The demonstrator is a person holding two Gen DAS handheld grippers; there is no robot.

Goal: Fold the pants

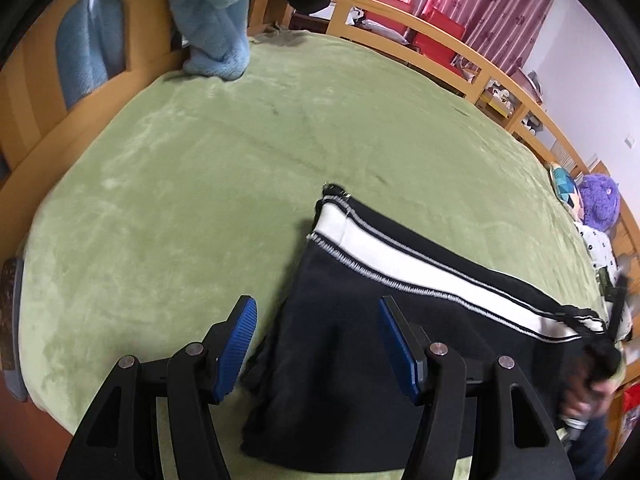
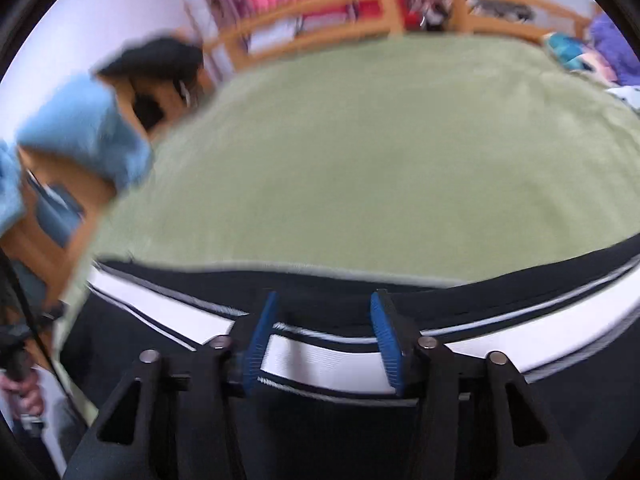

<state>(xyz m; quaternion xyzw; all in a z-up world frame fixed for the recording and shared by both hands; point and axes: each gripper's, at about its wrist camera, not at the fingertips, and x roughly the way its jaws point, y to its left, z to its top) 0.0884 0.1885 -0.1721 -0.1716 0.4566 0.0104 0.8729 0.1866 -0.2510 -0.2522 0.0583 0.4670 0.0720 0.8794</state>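
Two grippers work over one pair of pants (image 1: 360, 360) lying on a green blanket (image 1: 180, 200). Left gripper (image 1: 316, 344): jaws parted wide, blue pads (image 1: 236, 348) clear of the cloth, nothing held; the pants lie from 6 to 3 o'clock in its view. Right gripper (image 2: 324, 336): jaws partly apart, straddling the white side stripe (image 2: 320, 356); whether the pads press on it cannot be told, as this view is blurred. A shelf (image 1: 500, 100) compartment at 2 o'clock holds small items, too small to identify.
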